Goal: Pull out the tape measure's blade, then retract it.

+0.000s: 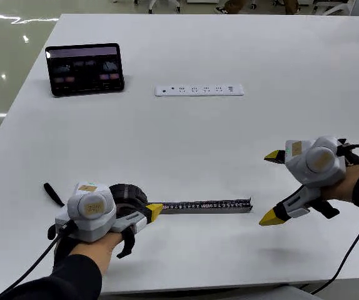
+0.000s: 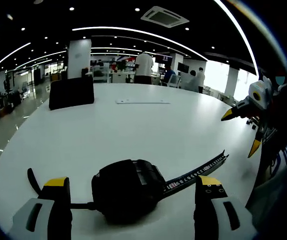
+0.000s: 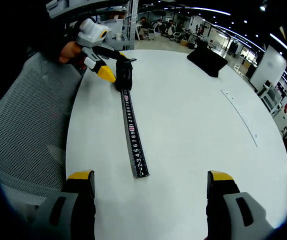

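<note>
Nearest me, my left gripper (image 2: 133, 182) has its jaws set wide on either side of the black tape measure (image 1: 128, 195), with a gap on each side. Its blade (image 1: 204, 205) lies pulled out flat on the white table (image 1: 229, 137). My right gripper (image 1: 272, 187) hovers just off the blade's end, jaws wide and holding nothing. Further off are a power strip (image 1: 198, 90) and a tablet (image 1: 84, 69).

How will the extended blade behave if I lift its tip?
The blade lies flat and straight on the table, so it is probably springy steel; lifted by the tip, it may sag or buckle. Thin and light-looking, it could skid sideways if pushed. The bulkier case likely anchors its other end.
</note>
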Demonstrator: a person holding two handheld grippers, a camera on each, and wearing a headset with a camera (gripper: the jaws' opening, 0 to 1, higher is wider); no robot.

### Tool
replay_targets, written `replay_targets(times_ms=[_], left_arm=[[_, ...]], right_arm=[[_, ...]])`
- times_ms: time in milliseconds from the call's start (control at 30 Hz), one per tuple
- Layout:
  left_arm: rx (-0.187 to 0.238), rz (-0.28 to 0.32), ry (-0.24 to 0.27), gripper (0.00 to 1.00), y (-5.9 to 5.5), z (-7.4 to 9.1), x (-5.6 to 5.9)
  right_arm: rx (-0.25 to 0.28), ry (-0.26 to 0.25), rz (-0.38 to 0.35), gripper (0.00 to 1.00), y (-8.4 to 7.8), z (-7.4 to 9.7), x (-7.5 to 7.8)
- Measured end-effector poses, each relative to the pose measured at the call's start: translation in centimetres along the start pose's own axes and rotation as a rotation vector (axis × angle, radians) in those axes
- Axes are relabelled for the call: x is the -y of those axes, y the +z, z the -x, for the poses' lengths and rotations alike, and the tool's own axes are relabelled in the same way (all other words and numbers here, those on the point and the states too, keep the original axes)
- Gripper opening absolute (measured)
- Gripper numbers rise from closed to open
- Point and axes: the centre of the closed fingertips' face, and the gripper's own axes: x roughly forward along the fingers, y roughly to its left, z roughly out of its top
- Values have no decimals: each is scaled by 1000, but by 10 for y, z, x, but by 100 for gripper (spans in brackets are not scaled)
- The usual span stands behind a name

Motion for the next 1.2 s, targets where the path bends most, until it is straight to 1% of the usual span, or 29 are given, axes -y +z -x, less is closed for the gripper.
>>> replay_targets(times_ms=[33, 100, 233, 267, 367, 433, 467, 567, 667, 733, 967, 1067, 1200], left_arm=[[12, -10, 1, 100, 2, -1, -1], [23, -7, -3, 100, 3, -1, 0], [34, 4, -13, 100, 3, -3, 1], [34, 8, -15, 100, 3, -3, 2], [28, 16, -20, 100, 1, -3, 2], [29, 16, -19, 100, 1, -4, 2], [30, 16, -19, 100, 2, -3, 2], [28, 20, -20, 100, 1, -3, 2], [32, 23, -19, 100, 2, -3, 2], [35, 20, -18, 100, 2, -3, 2], [34, 22, -23, 100, 2, -4, 3], [33, 20, -24, 100, 2, -4, 3], [32, 26, -21, 100, 1, -4, 3]], right_arm=[[-5, 7, 6, 87, 0, -3, 2], [-11, 26, 16, 83, 0, -6, 2], [-21, 65, 39, 74, -2, -12, -1], [-27, 76, 38, 71, -3, -14, -3], [-53, 113, 43, 59, -11, -21, -8], [-60, 127, 52, 55, -16, -27, -10], [-64, 136, 55, 51, -18, -28, -11], [-71, 148, 54, 41, -19, -34, -13], [-80, 158, 51, 34, -24, -39, -14], [-89, 166, 55, 31, -26, -42, -15], [-105, 176, 66, 24, -29, -46, -16], [-112, 179, 72, 18, -30, -47, -16], [-125, 184, 69, 17, -34, -50, -17]])
